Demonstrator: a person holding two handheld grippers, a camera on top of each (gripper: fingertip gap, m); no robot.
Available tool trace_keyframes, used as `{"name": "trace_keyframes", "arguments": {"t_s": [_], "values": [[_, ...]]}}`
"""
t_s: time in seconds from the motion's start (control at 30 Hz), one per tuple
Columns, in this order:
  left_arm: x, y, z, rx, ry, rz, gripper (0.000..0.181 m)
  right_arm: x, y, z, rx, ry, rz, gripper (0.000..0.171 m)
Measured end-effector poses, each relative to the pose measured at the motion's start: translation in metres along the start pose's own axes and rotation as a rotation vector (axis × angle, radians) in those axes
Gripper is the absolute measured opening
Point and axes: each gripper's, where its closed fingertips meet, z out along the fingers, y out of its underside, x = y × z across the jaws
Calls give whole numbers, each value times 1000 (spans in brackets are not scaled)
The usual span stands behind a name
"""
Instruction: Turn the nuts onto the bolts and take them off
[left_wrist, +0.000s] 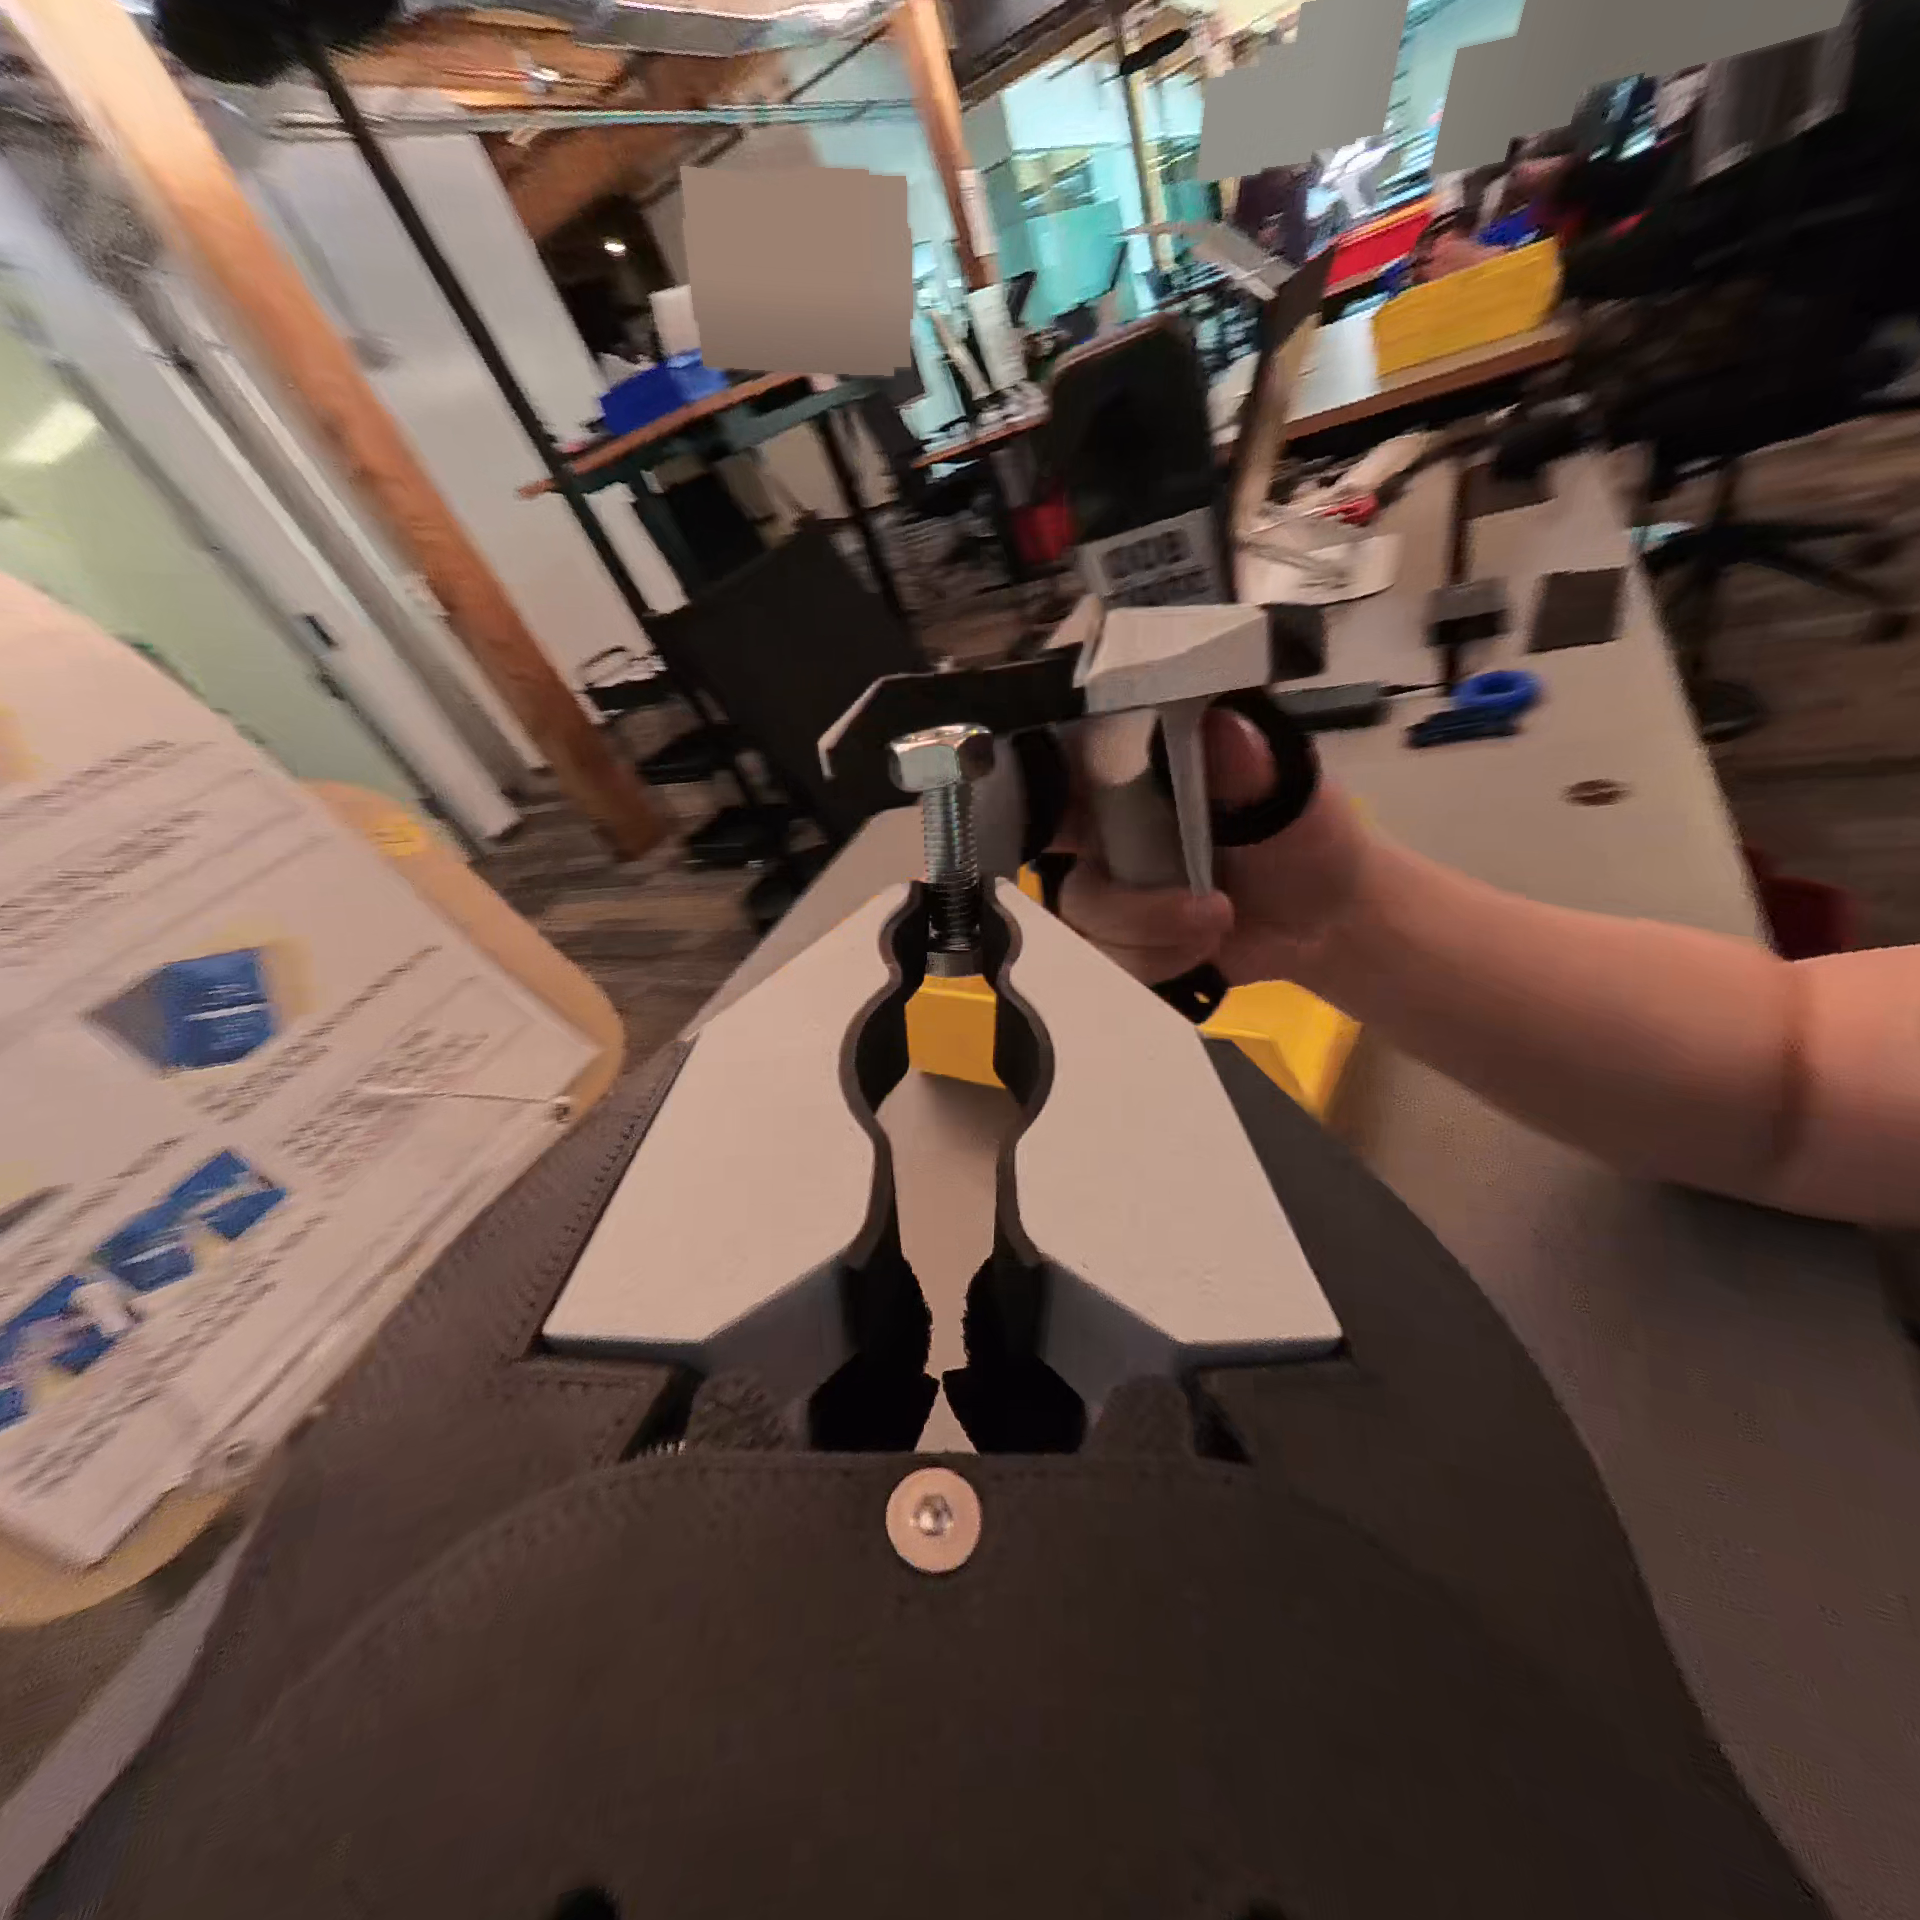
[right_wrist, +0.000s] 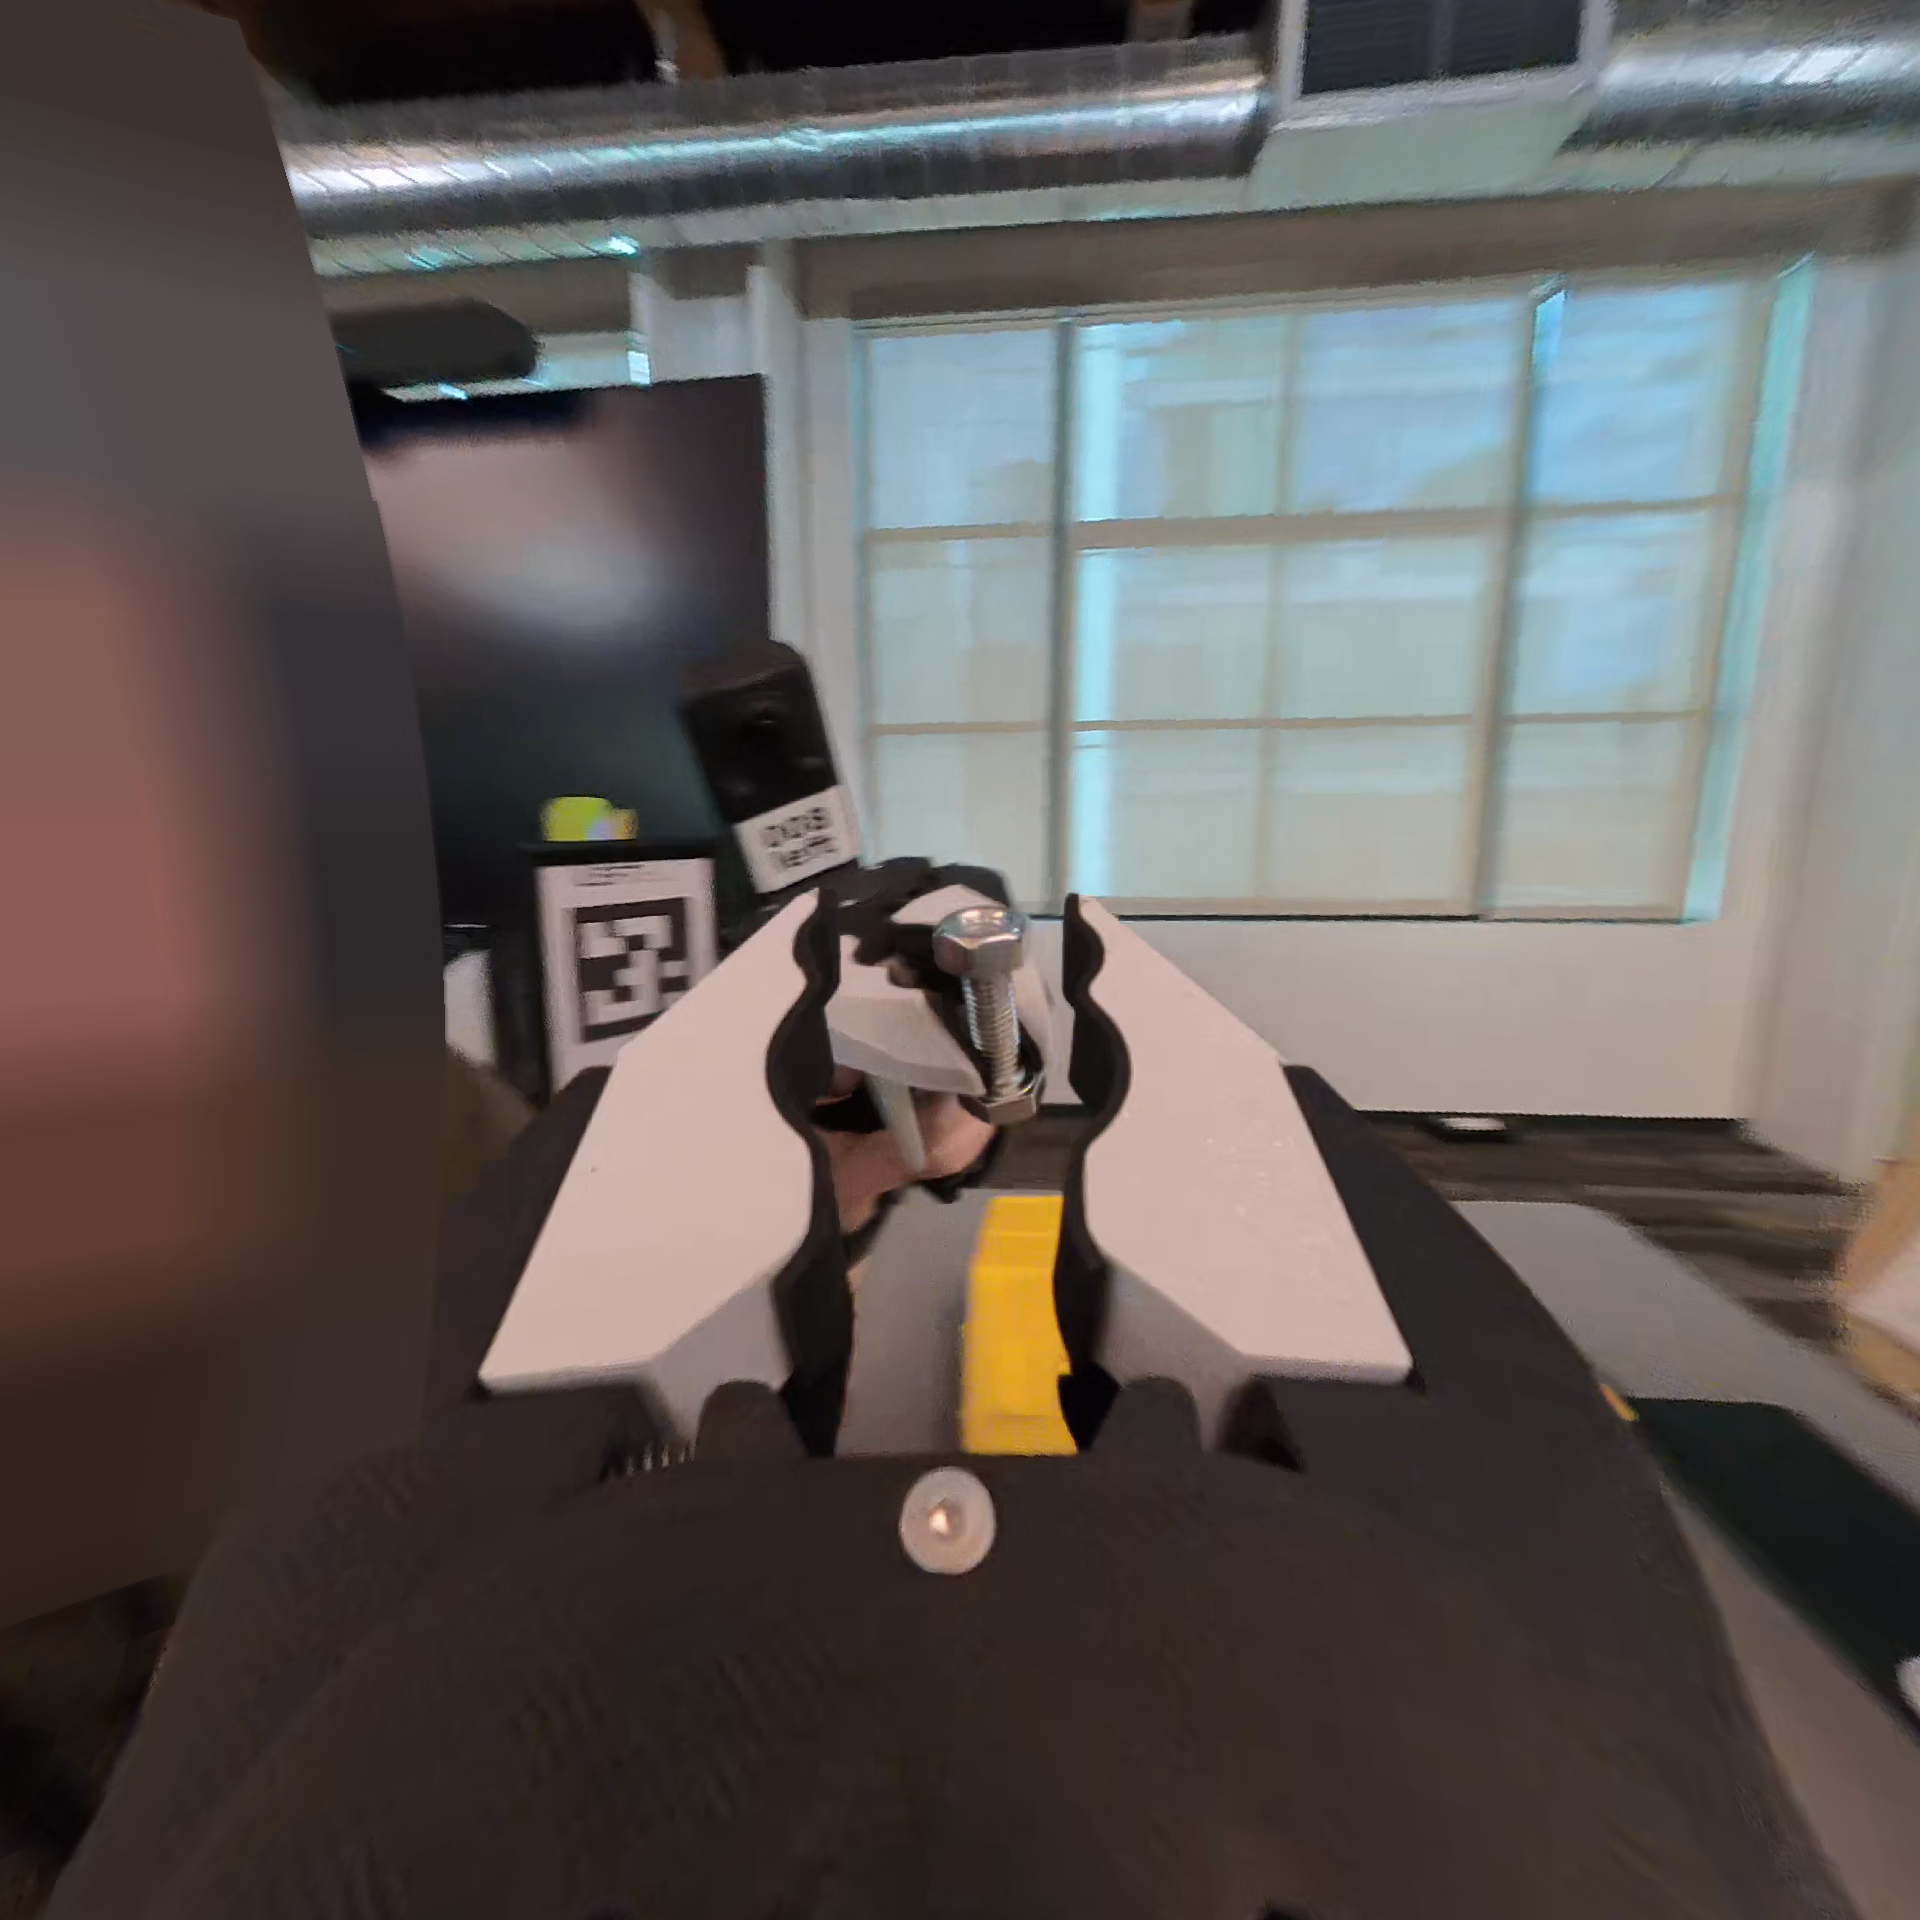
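While clamped: bolt (left_wrist: 948, 831) in left claw (left_wrist: 953, 925) (upright)

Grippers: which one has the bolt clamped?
The left gripper: its fingertips are shut on the bolt shank, head up. The right gripper is open, with the bolt between its fingers, untouched.

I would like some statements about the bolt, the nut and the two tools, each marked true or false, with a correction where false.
1. The left tool is shut on the bolt. True.
2. The bolt's head points down. False: the head is at the top, above the tool's fingers.
3. The right tool is shut on the nut. False: its fingers stand apart, empty, with the bolt between them and farther off.
4. A nut sits on the lower end of the bolt. True.
5. A yellow block lies on the table below. True.
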Motion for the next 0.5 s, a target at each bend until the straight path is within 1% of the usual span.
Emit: {"name": "trace_keyframes", "arguments": {"t_s": [0.03,0.1,0.13,0.2,0.27,0.37,0.43,0.5], "values": [[-4,0,0,-3,-42,26,7,6,-2,1,4,83,-54,42],[-12,-1,0,-3,-123,71,7,21,-2,0,-6,266,-175,42],[-15,-2,-1,-1,-159,91,7,25,-4,-1,-7,330,-232,42],[-20,-3,-2,-1,-216,129,7,22,-5,0,-16,383,-317,38],[-20,-3,-2,-3,-227,146,7,18,-5,3,-27,395,-349,36],[-15,-5,-2,10,-205,135,7,17,-3,5,-45,398,-328,30],[-14,-6,-2,16,-196,128,7,19,-2,4,-58,398,-318,25],[-13,-6,-2,16,-185,124,7,15,-1,5,-64,355,-304,17]]}}
